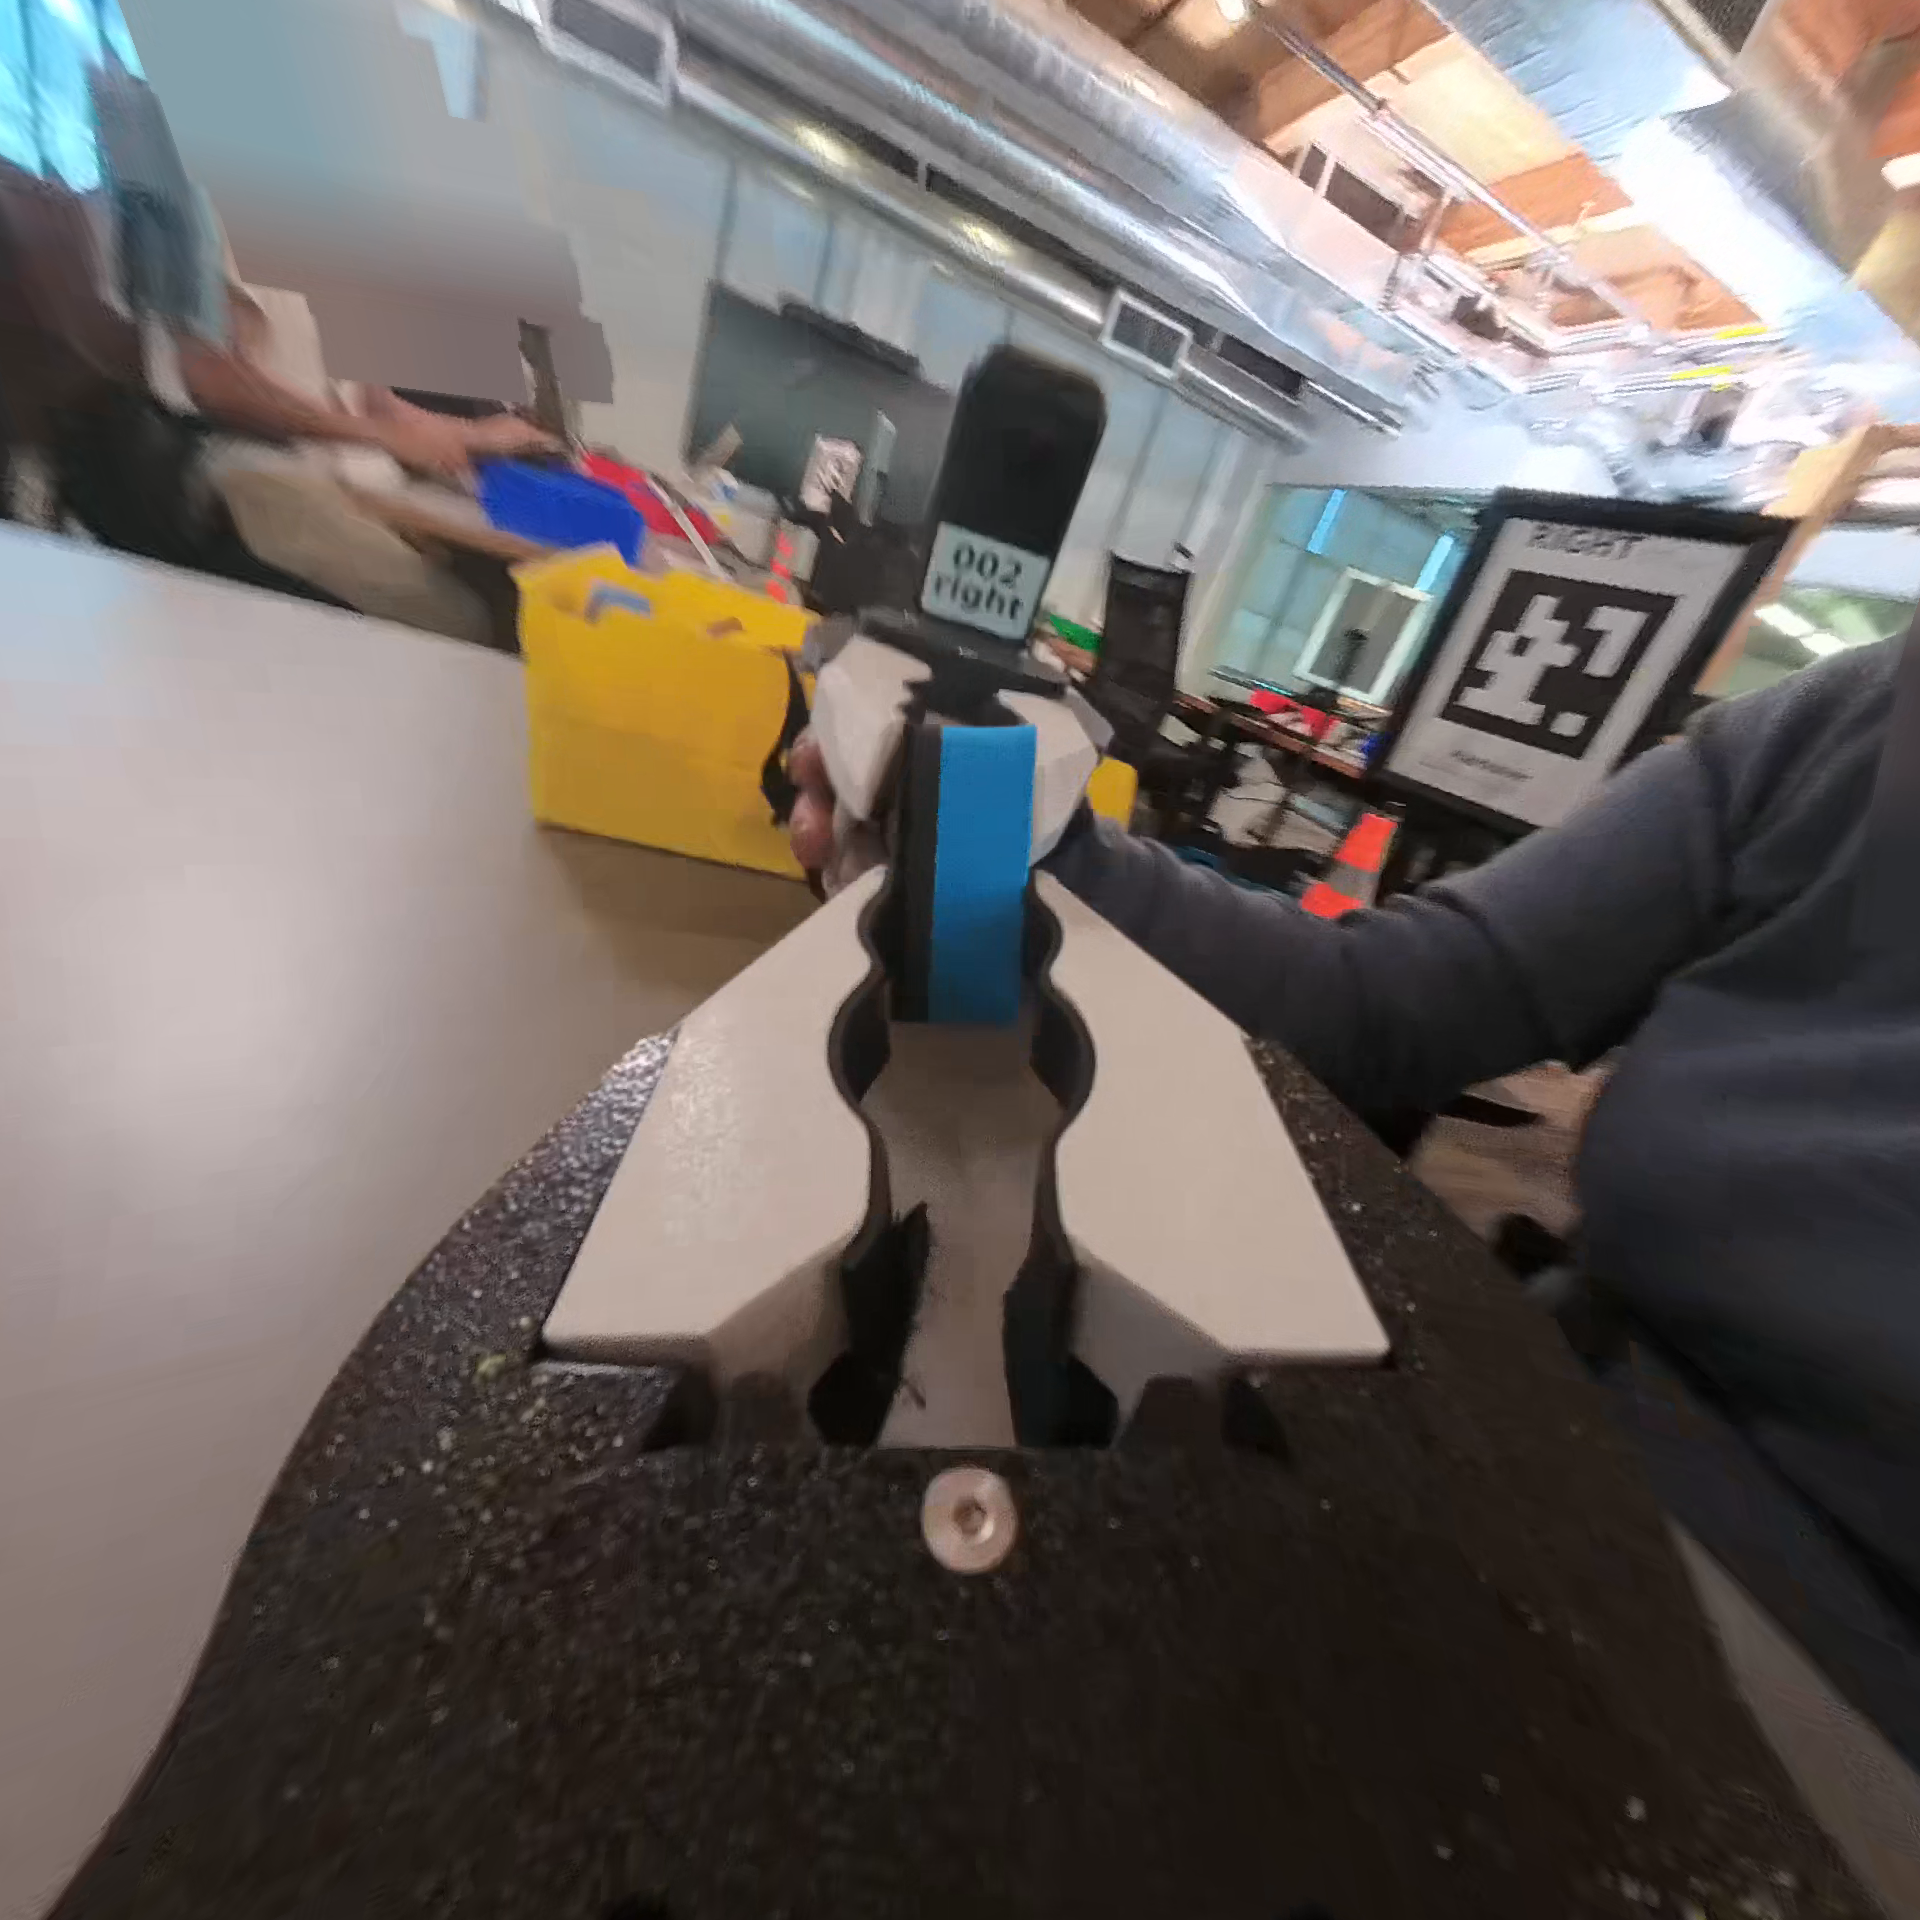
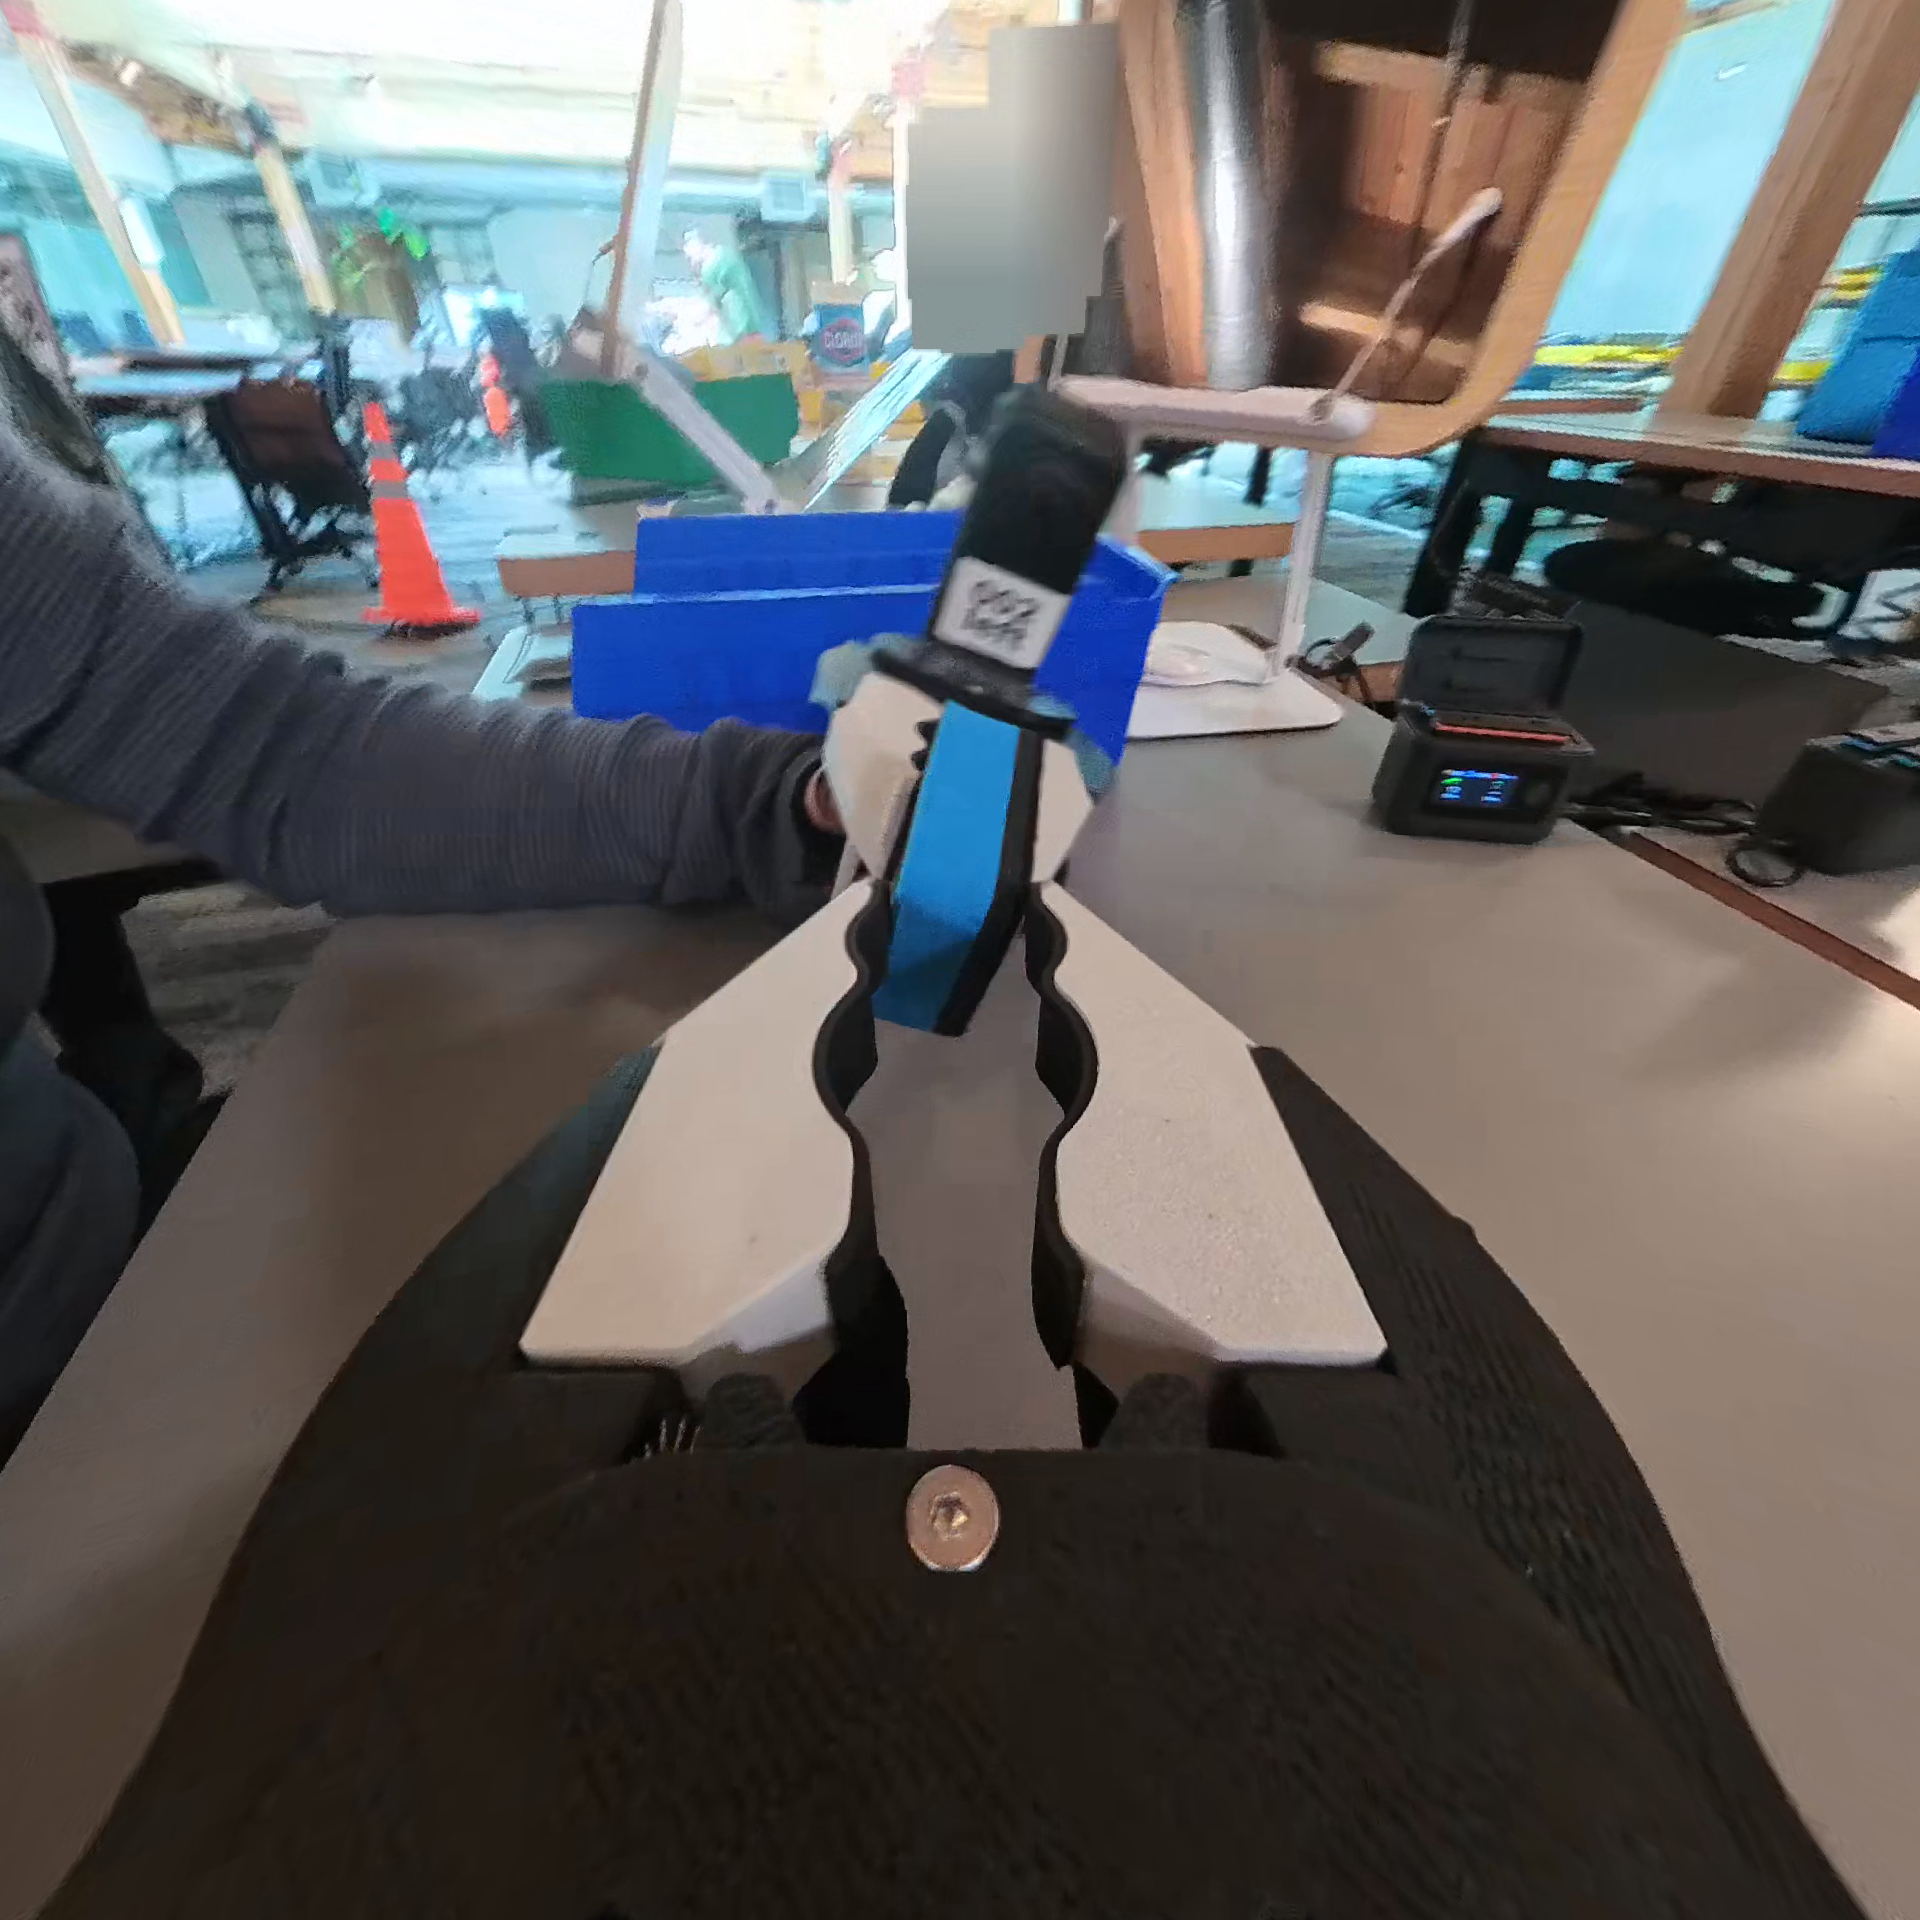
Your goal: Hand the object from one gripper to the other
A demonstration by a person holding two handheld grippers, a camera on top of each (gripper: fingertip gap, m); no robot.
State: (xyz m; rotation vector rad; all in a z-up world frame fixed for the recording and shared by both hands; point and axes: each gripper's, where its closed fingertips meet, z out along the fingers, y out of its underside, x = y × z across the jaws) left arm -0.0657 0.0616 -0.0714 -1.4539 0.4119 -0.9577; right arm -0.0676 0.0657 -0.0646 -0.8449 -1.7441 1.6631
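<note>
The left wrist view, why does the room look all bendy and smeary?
Left wrist view: the wide lens curves the ceiling pipes, and the background is smeared; the blue sponge is sharper. Right wrist view: the sponge is fairly clear, the orange cone soft.

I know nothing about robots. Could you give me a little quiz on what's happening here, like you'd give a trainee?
1. The block between the left claw and the right claw is mainly: A red, B blue, C green?
2. True or false: the block lies flat on the table.
3. Fill in: the orange thing on the floor behind is a traffic ____.
Key: 1 B; 2 false, it is up between the claws; 3 cone.
</note>
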